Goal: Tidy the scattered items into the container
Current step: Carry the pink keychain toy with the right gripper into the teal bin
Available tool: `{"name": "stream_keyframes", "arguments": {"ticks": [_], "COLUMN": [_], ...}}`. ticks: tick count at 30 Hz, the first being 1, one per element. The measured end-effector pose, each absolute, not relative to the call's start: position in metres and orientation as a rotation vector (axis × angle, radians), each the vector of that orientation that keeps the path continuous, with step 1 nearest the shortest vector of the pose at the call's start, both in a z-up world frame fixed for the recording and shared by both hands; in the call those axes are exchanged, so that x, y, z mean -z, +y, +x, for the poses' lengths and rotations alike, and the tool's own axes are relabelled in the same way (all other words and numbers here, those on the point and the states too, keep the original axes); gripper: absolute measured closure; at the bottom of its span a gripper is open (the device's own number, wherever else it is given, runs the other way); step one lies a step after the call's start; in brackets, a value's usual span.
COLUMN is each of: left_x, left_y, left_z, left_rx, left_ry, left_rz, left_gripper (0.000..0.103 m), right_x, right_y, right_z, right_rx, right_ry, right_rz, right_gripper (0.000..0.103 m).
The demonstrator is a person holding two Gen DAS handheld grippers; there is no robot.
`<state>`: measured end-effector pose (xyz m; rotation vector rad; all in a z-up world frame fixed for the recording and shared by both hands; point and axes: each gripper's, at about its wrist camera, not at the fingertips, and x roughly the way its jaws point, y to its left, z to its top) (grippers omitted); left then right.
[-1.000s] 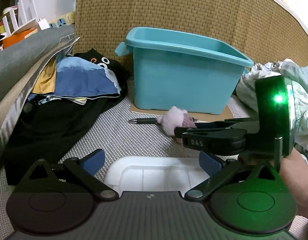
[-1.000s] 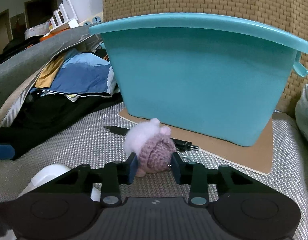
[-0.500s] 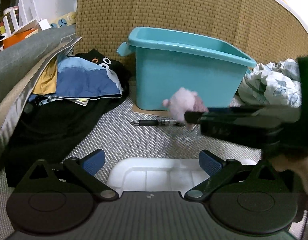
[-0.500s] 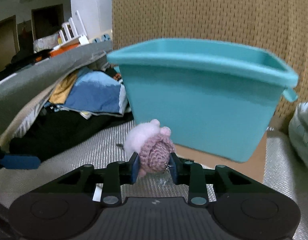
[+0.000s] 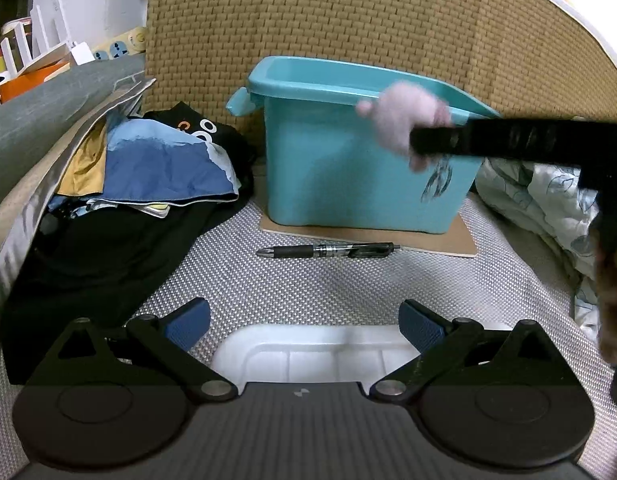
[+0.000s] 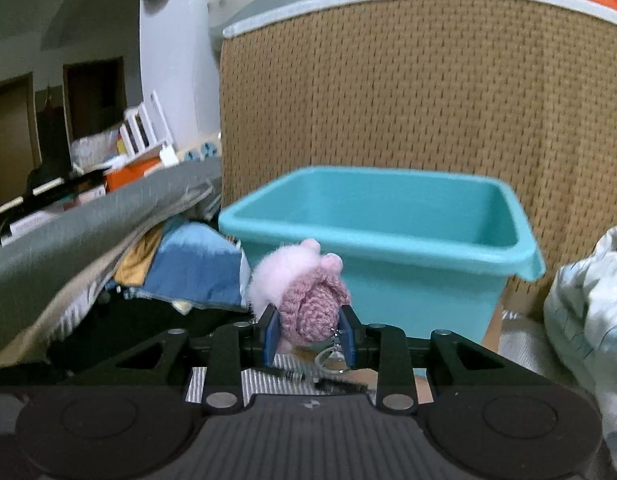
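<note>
My right gripper (image 6: 308,334) is shut on a pink knitted plush keychain (image 6: 304,300), whose metal ring dangles below. It holds the toy in the air, level with the rim of the teal bin (image 6: 388,236) and just in front of it. The left wrist view shows the same plush (image 5: 400,118) blurred against the near rim of the teal bin (image 5: 340,176), with the right gripper's black body behind it. My left gripper (image 5: 304,326) stands open low over a white plastic lid (image 5: 312,354). A black pen (image 5: 328,251) lies on the woven mat before the bin.
The bin stands on a cardboard sheet (image 5: 368,236) against a woven headboard (image 5: 348,20). A pile of blue, yellow and black clothes (image 5: 148,168) lies left of it. A crumpled floral quilt (image 5: 540,200) lies to the right.
The right gripper has lifted the plush from the mat up to the bin's rim height and toward the bin. The left gripper has stayed over the white lid.
</note>
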<state>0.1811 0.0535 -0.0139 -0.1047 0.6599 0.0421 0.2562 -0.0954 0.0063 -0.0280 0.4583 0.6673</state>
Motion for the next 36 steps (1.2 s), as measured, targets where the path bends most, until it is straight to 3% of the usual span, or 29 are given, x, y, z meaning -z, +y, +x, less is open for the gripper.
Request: {"name": "stream_keyframes", "arguments": {"ticks": [15, 36], "left_x": [0.017, 0.015], "left_y": [0.052, 0.056], "left_z": [0.192, 0.198], "left_rx": [-0.046, -0.030], "left_ry": [0.657, 0.652], "left_rz": [-0.103, -0.160], "left_gripper": [0.000, 0.000], "right_x": [-0.053, -0.060], "right_y": [-0.109, -0.089], "right_z": [0.277, 0.371], "right_rx": [-0.594, -0.507], "right_ry": [0.374, 0.540], "right_rz": [-0.021, -0.089], "right_gripper": [0.069, 0.069]}}
